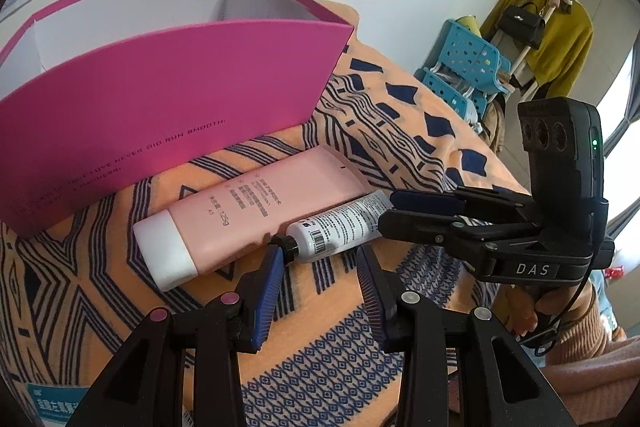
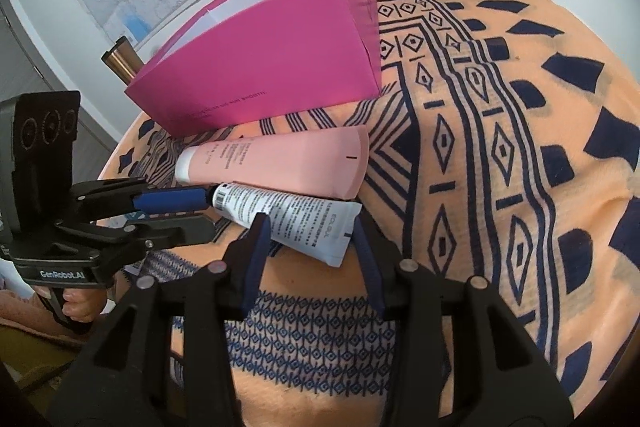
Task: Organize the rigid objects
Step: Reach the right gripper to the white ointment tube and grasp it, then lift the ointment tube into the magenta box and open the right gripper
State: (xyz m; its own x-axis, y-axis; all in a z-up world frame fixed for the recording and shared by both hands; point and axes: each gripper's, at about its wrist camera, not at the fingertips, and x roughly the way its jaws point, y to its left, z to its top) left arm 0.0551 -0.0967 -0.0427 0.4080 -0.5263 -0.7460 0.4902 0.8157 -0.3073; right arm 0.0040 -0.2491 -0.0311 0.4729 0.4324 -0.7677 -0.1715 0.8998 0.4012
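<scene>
Left wrist view. Landmark: the pink box [image 1: 168,87], open-topped with white dividers inside, standing on the patterned cloth [image 1: 332,367] over the tabletop. Just in front of the box lies the pink tube [image 1: 248,211], flat on its side, its white cap toward the left tongs. Touching the pink tube on the side away from the box lies the white tube [image 1: 340,227], smaller, its black cap nearest this camera. The left tongs [image 1: 320,291] stand wide apart and empty, with the white tube's cap just beyond the left pad. The right tongs [image 1: 408,215] reach in at the white tube's crimped tail; from here I cannot tell whether they grip it.

Right wrist view. The white tube [image 2: 288,219] lies touching the pink tube [image 2: 280,163], on the side away from the pink box [image 2: 272,67]. The right tongs [image 2: 310,251] are wide, the tube's flat tail lying between the pads but not pinched. The left tongs [image 2: 192,207] sit at the cap end, holding nothing.

Assessment. Both tubes are judged light, with soft, yielding walls and smooth skin likely to slip. The caps and shoulders are the stiffest parts; take hold there or across the mid-body with moderate pressure, not at the thin crimp.
</scene>
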